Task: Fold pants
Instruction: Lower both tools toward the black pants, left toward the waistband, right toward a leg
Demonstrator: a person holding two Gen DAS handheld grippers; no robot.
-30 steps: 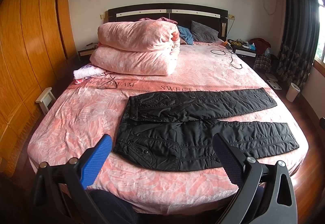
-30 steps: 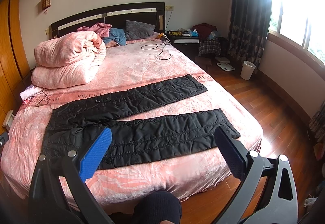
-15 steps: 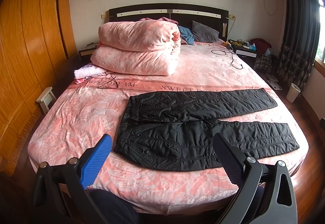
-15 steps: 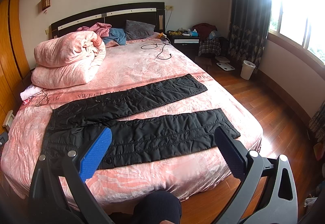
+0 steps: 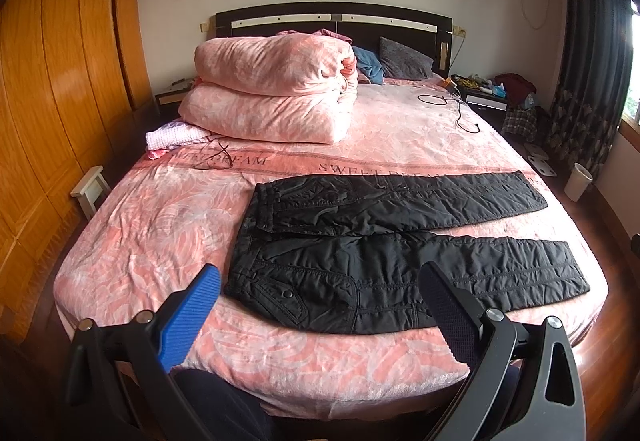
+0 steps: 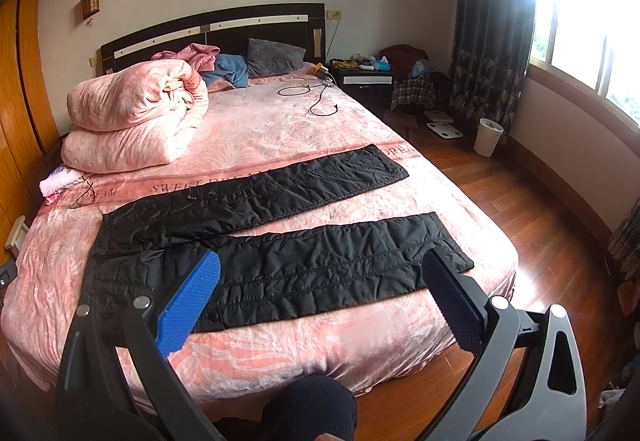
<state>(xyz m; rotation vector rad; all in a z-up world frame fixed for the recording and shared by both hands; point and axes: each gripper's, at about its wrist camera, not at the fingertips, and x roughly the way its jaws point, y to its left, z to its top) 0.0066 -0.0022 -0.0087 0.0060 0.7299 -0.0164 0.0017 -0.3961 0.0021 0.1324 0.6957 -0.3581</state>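
Pants [image 5: 392,265] lie flat across the near part of the bed [image 5: 132,241], waistband toward the left, both legs stretched out to the right and parted in a narrow V. The fabric is black, quilted and padded, with a slight sheen.

Handling, as a judgement: the garment is soft but bulky. The padding will resist a sharp crease, and the smooth shell may slide on itself and between the pads. Pinch through both layers rather than the top layer alone.

Left claw [image 5: 320,305]: fingers wide apart, empty, held off the bed edge short of the waistband end. Right claw [image 6: 324,297]: fingers wide apart, empty, held off the bed edge short of the near leg.

Recommended hold points:
- Left claw: near corner of the waistband, at the stitched band.
- Right claw: hem of the near leg.

No fold has been made yet. A sensible first step is laying one leg over the other.
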